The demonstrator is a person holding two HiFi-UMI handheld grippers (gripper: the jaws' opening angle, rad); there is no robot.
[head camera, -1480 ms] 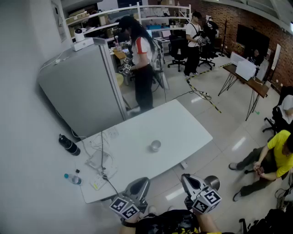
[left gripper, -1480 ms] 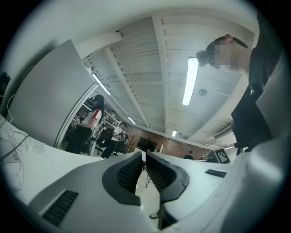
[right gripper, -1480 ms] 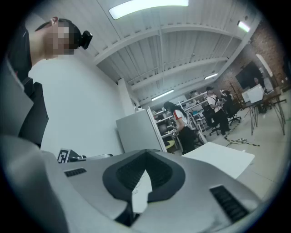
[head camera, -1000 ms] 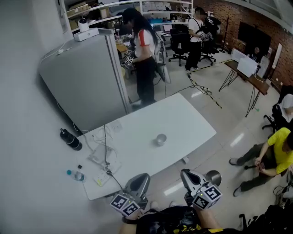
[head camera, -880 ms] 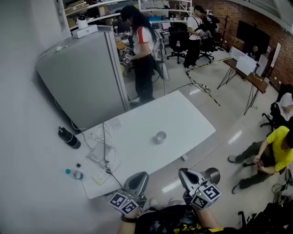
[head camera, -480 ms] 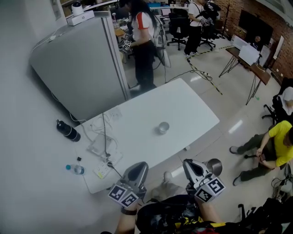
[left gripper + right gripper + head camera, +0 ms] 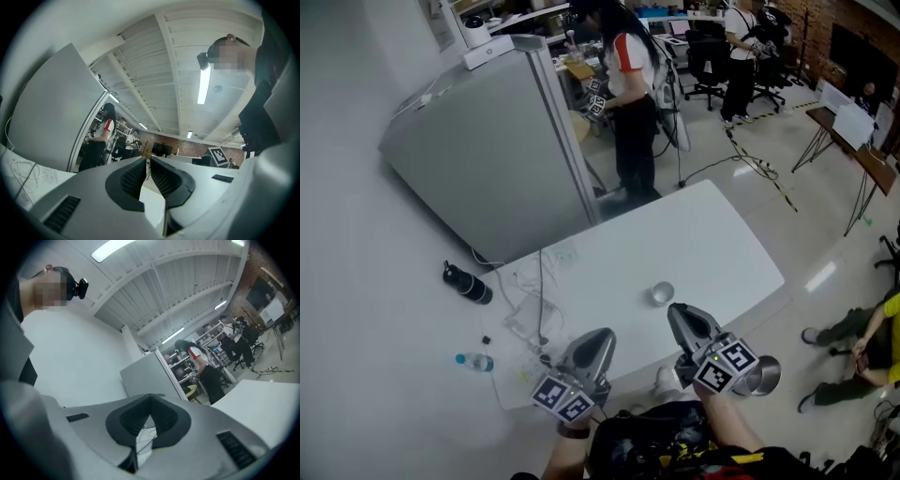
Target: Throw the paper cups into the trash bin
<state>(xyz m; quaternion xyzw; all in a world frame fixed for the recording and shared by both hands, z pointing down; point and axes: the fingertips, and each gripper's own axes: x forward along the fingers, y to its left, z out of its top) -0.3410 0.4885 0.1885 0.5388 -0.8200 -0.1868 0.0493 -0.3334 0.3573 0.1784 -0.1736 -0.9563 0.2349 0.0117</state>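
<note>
Partition: a tall grey flat-panelled partition [image 7: 487, 159] stood on the floor beyond the far left corner of the surface.
Surface: the white rectangular table [image 7: 712, 234] lay slantwise ahead of you, mostly bare.
Bystander: a person in a red-and-white top and black trousers [image 7: 633, 122] stood past the surface's far edge, next to the partition.
Trash bin: the round shiny metal bin [image 7: 764, 377] stood on the floor off the surface's near right edge, just beside your right claw's marker cube and partly hidden by it.
Right claw: your right claw [image 7: 680, 311] was held level over the near edge of the surface, jaws pressed together with nothing between them [image 7: 150, 397].
Left claw: your left claw [image 7: 598, 336] was held to its left, near the surface's near edge. Its jaw tips met and it held nothing [image 7: 147, 160].
Cables: loose white cables [image 7: 534, 295] lay on the surface's near left end.
Black bottle: a dark bottle [image 7: 467, 284] lay on the floor left of the surface.
Paper cup: one small pale round paper cup [image 7: 662, 293] stood upright on the surface near its near edge, just ahead of your right claw's tip, apart from both claws.
Clear bottle: a small clear plastic bottle with a blue cap [image 7: 475, 362] lay on the floor near the surface's left corner.
</note>
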